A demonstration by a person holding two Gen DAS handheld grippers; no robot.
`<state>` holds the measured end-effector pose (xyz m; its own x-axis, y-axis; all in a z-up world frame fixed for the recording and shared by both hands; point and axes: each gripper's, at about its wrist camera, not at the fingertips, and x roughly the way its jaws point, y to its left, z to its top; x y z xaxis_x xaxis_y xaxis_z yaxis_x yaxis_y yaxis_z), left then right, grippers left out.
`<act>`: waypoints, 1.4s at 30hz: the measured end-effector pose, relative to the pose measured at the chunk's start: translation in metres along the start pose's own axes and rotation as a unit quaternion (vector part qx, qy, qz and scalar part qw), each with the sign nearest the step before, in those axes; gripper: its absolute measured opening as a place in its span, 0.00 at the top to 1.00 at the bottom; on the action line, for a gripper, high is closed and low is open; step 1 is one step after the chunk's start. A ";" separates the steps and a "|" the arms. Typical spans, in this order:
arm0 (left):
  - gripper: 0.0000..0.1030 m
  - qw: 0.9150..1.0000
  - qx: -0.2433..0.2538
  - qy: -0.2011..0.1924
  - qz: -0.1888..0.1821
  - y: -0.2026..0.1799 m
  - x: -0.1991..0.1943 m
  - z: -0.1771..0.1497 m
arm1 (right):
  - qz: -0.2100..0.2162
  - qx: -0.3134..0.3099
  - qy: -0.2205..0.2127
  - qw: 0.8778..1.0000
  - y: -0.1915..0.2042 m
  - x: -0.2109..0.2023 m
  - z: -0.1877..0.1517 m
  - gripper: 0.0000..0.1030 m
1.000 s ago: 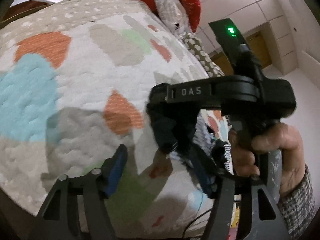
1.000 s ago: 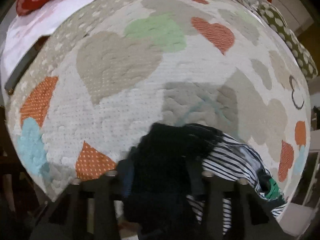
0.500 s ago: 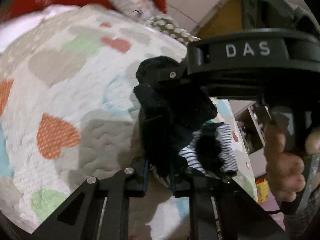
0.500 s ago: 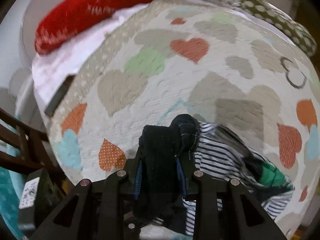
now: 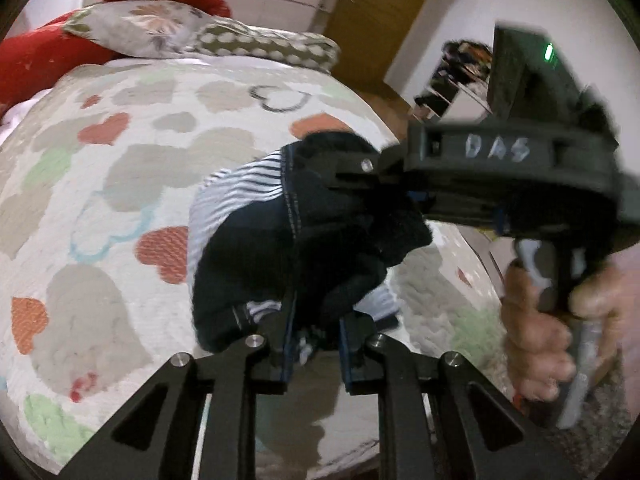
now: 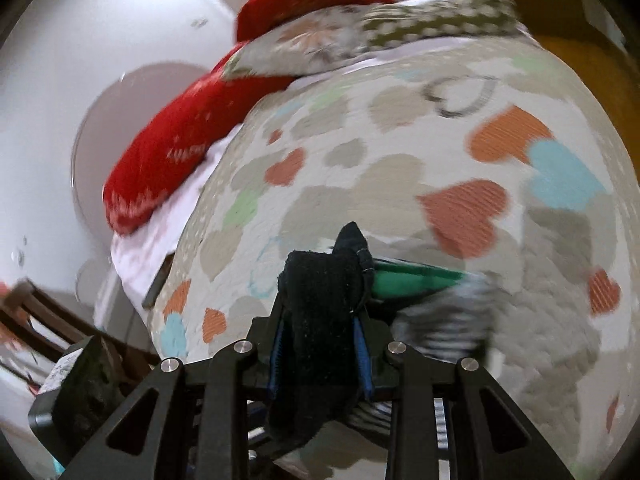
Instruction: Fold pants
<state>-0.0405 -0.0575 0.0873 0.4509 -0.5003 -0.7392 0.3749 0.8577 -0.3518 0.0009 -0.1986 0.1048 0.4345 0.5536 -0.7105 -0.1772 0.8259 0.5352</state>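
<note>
The pants [image 5: 256, 264] are dark navy with a black-and-white striped part and a green patch [image 6: 412, 278]. They hang bunched above the bed's heart-patterned quilt [image 5: 120, 184]. My left gripper [image 5: 316, 328] is shut on a dark fold of the pants. My right gripper [image 6: 320, 320] is shut on another dark fold [image 6: 320, 296]. In the left wrist view the right gripper [image 5: 404, 188] shows at the right, held by a hand [image 5: 536, 332], its jaws clamped on the cloth.
Red pillows [image 6: 168, 160], a floral pillow [image 5: 140, 28] and a dotted pillow [image 5: 268, 44] lie at the head of the bed. A wooden chair [image 6: 52, 328] stands beside the bed at the left. A wooden door [image 5: 372, 12] is beyond the bed.
My left gripper went from open to shut on the pants. Both grippers have lifted the pants off the quilt and swung toward the pillows.
</note>
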 end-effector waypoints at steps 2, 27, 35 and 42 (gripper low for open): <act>0.82 1.000 -0.003 0.014 -0.018 -0.005 -0.002 -0.001 | 0.002 0.021 -0.012 1.000 -0.026 -0.007 -0.007 0.70; 0.59 0.982 0.096 0.030 0.163 -0.015 0.041 -0.029 | 0.024 0.142 -0.084 0.986 -0.098 -0.013 -0.064 0.57; 0.58 0.985 0.075 0.024 0.153 -0.010 0.039 -0.030 | 0.134 0.155 -0.146 0.968 -0.084 -0.045 -0.044 0.54; 0.57 0.986 0.087 0.020 0.143 -0.013 0.035 -0.029 | 0.156 0.186 -0.059 0.968 -0.086 0.029 -0.019 0.55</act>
<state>-0.0530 -0.0831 0.0495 0.5277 -0.2326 -0.8170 0.3717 0.9280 -0.0241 0.0118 -0.2516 0.0295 0.5129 0.7363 -0.4413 0.0035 0.5123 0.8588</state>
